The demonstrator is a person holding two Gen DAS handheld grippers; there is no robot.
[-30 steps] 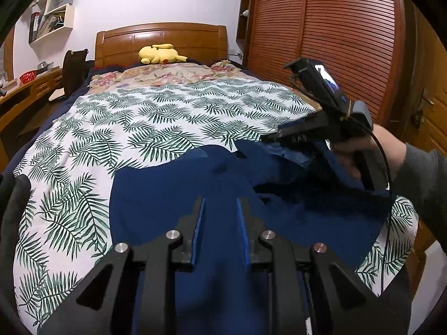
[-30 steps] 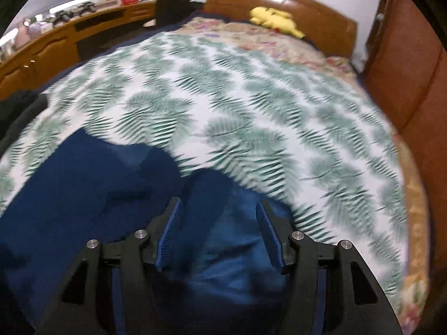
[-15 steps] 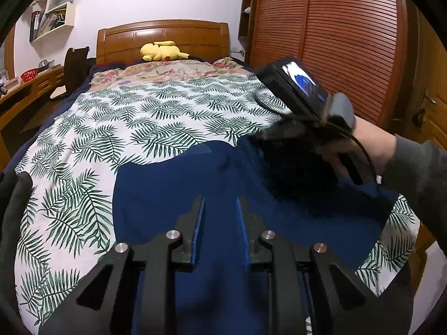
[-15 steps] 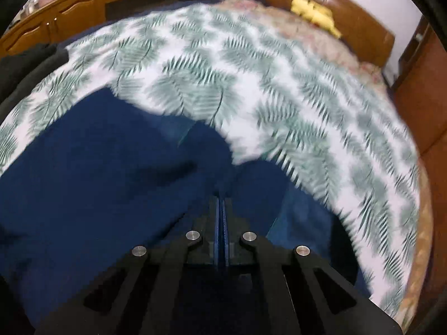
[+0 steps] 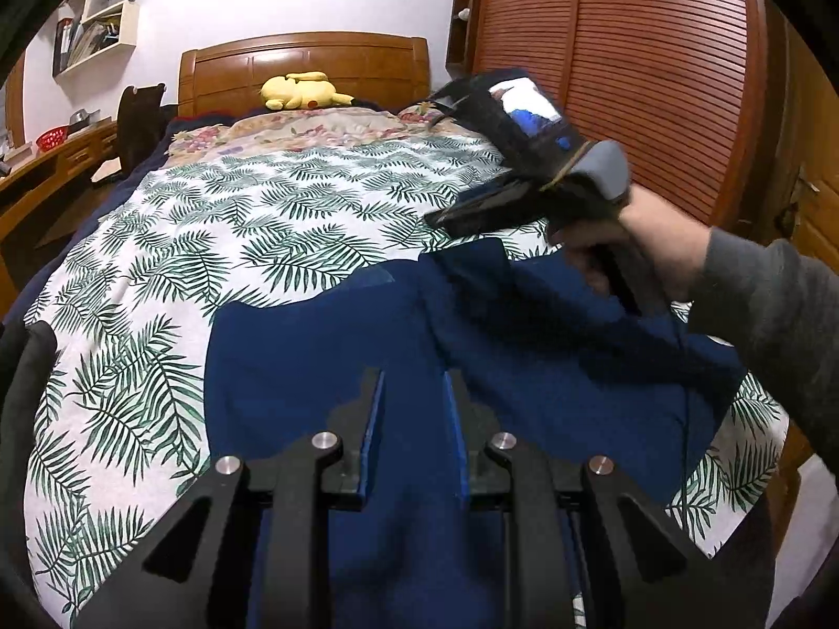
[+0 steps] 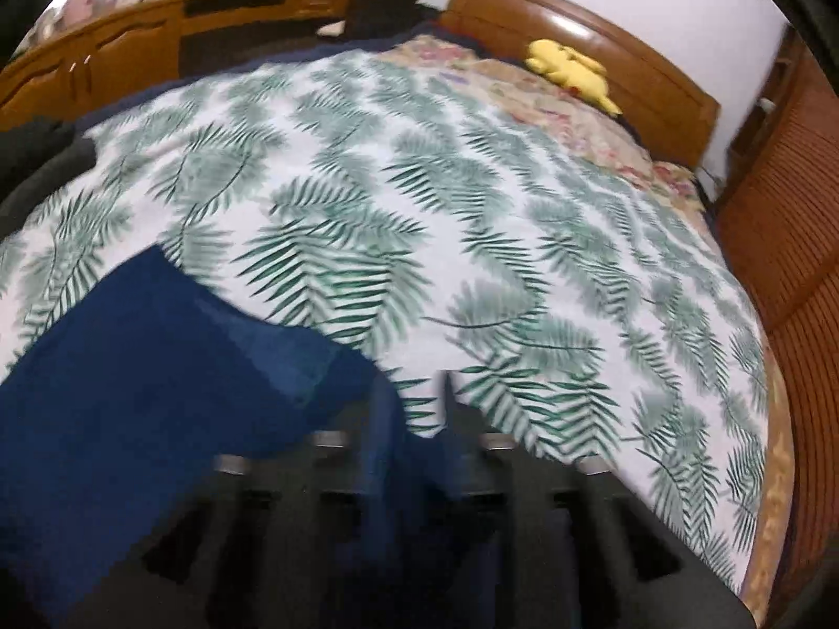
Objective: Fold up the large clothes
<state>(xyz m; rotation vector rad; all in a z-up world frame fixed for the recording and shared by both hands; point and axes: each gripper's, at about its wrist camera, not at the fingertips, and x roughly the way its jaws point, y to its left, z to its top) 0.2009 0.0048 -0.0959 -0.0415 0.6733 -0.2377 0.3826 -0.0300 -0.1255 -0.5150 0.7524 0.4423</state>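
Note:
A large navy blue garment [image 5: 325, 367] lies spread on the near part of a bed with a palm-leaf cover [image 5: 251, 220]. My left gripper [image 5: 411, 393] hovers low over the garment's middle, jaws a little apart, with nothing between them. My right gripper [image 5: 435, 217] shows in the left wrist view, raised above the garment's far right edge. In the right wrist view the right gripper [image 6: 411, 398] is blurred, its jaws apart over the garment's edge [image 6: 157, 367] with blue cloth showing between them.
A yellow plush toy [image 5: 301, 90] lies by the wooden headboard [image 5: 304, 60]. A wooden desk [image 5: 31, 178] runs along the left wall. A slatted wooden wardrobe [image 5: 629, 78] stands close on the right. Dark clothing [image 5: 26, 351] lies at the bed's left edge.
My right gripper closed on the garment's edge half a second ago, then opened and lifted up and away toward the headboard. The left gripper has barely moved.

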